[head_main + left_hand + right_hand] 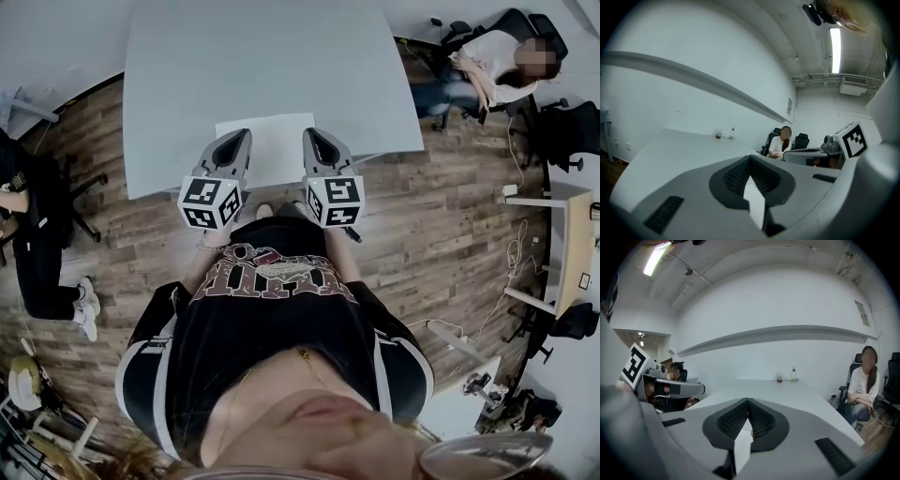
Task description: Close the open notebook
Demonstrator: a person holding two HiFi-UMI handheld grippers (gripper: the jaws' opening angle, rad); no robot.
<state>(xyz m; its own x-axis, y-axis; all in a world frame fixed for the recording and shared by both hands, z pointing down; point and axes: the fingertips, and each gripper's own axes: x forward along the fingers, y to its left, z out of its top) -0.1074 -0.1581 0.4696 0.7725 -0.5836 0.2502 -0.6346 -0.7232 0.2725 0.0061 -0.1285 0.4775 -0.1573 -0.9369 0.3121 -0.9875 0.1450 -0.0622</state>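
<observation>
**Notebook: white, flat at table's near edge**

Notebook point(265, 148) lies on the grey table point(253, 56), flanked in the head view by the left gripper point(240, 137) and right gripper point(313, 137). No writing can be read on it. Both grippers' jaws are pressed together with nothing between them. At the far end stand a cup point(779, 378) and a bottle point(793, 375), labels unreadable. The wall notice point(863, 312) has print too small to read.

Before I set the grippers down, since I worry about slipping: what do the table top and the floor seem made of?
Table top: probably laminate or painted board, matte pale grey; it looks even, with no grain or glare. Floor: wood or wood-look planks, brown; board seams and grain show, real or printed I cannot tell.
</observation>
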